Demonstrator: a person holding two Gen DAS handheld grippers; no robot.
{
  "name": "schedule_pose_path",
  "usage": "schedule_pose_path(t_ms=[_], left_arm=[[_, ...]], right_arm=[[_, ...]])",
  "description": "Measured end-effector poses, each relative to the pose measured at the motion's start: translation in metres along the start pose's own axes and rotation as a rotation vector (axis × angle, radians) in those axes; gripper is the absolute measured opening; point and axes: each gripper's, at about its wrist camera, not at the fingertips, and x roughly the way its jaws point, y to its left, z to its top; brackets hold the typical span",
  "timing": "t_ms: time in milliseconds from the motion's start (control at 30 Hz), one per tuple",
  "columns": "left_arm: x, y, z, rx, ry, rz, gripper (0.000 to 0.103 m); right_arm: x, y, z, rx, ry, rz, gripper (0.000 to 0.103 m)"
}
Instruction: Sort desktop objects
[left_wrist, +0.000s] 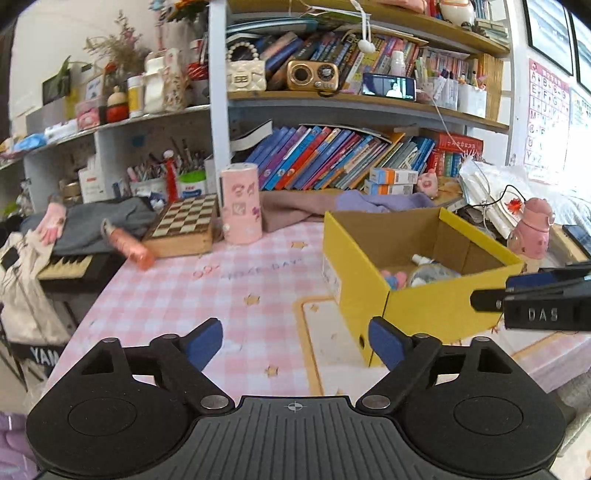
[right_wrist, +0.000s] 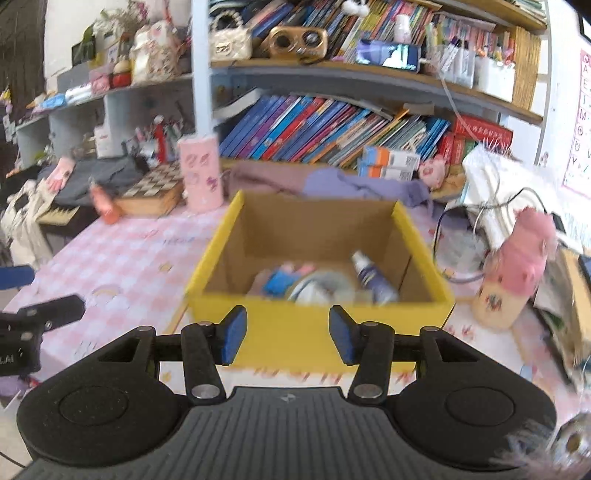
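Yellow box (right_wrist: 321, 328) open-topped on your pink checked cloth (left_wrist: 177, 295), spray bottle (right_wrist: 373, 277) and blurred small items inside, left gripper (left_wrist: 295, 341) wide open and empty beside it, right gripper (right_wrist: 288, 334) half open, empty, before it.

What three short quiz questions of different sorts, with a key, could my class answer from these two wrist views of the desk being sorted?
1. True or false: the yellow box is empty.
2. Which lies on its side near the chessboard? A) orange bottle B) pink bottle with a cap C) pink cylindrical case
3. Fill in: neither the left gripper nor the right gripper holds ____.

Key: 1 false, several items lie inside; 2 A; 3 anything.
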Motion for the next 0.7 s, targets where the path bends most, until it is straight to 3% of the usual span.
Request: schedule_pose_path(t_ms=[367, 700], left_arm=[[-0.031, 0.009, -0.041, 0.02, 0.087, 0.051, 0.096], [-0.049, 0.021, -0.064, 0.027, 0.124, 0.083, 0.096]], right_arm=[[-0.034, 0.058, -0.056, -0.013, 0.063, -0.003, 0.047], [-0.051, 0.08, -0.075, 0.034, 0.087, -0.021, 0.051]])
